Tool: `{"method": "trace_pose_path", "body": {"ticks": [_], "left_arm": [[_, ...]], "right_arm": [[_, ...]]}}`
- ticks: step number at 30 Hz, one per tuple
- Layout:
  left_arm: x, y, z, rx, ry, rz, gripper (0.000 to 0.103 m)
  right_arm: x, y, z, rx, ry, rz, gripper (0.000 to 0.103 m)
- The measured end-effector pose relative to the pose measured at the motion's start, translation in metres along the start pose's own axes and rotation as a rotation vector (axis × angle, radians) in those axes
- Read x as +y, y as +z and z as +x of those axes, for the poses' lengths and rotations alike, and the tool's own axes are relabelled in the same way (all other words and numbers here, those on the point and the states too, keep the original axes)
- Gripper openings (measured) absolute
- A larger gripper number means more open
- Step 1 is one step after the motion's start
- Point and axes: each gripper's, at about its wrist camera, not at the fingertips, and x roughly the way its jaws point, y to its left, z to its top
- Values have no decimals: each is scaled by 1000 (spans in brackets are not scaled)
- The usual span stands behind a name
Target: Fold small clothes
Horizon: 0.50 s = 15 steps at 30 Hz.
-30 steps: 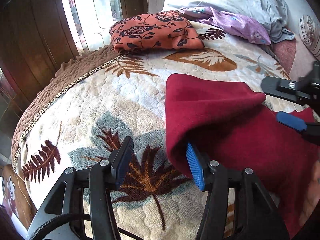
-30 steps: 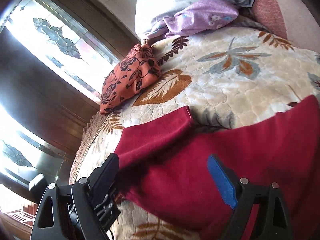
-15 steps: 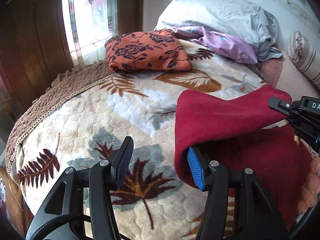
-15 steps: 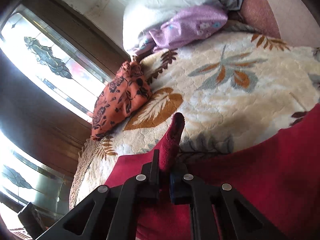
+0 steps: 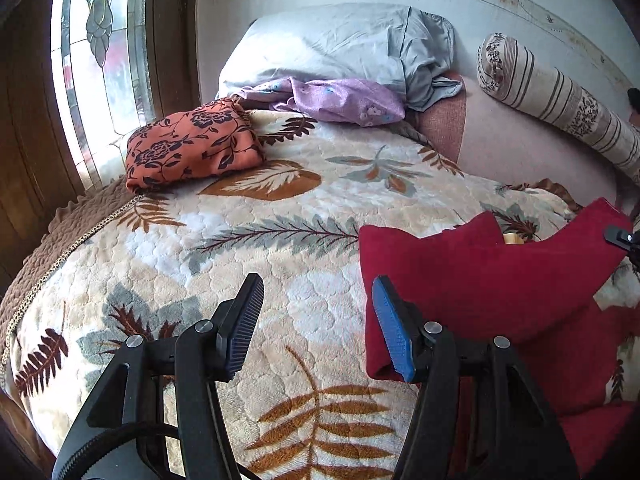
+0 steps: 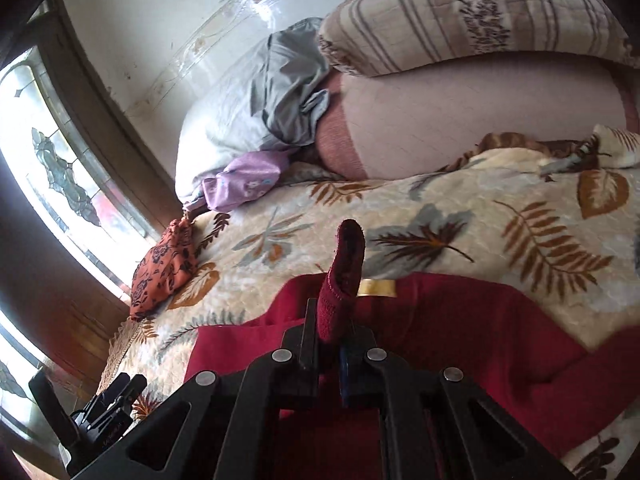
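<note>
In the left wrist view, our left hand-held gripper [image 5: 316,324] sits at the lower centre of the frame with its jaws opening and nothing between them; only the leaf-patterned cream plush blanket [image 5: 240,240] on the bed shows in the gap. Its blue-padded finger on the right side of the frame lies just beside the near-left corner of the dark red knitted garment [image 5: 480,280], which fills the lower right of that frame. So the cloth lies to the right of this hand-held gripper, not ahead of it.

In the right wrist view, our right hand-held gripper [image 6: 332,344] at the lower centre is clamped tight on a folded edge of that same red garment [image 6: 440,320], and a tongue of the fabric stands up out of the jaws. The rest of the cloth spreads flat beneath and to the right, its long axis running roughly left to right across both frames.

We judge the right hand is the one in charge of the fold, since it alone holds fabric. The left hand-held gripper is the nearer one to the free left corner, and would have to shift rightward in its frame to take it.
</note>
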Motion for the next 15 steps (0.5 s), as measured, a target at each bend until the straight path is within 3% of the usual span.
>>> {"method": "trace_pose_path", "body": {"ticks": [9,13,15], "left_arm": [[-7,-10,21,69,-10,14,57],[-11,-13,26,103,-45,22,57],[-12,-13,27,123,-77,18,57]], "right_arm": [[-53,-30,-41,-12,-105,39,6],[-82,-42,-48,-12,-228,71,6],[-98,-48,-38,21,-341,63,6]]}}
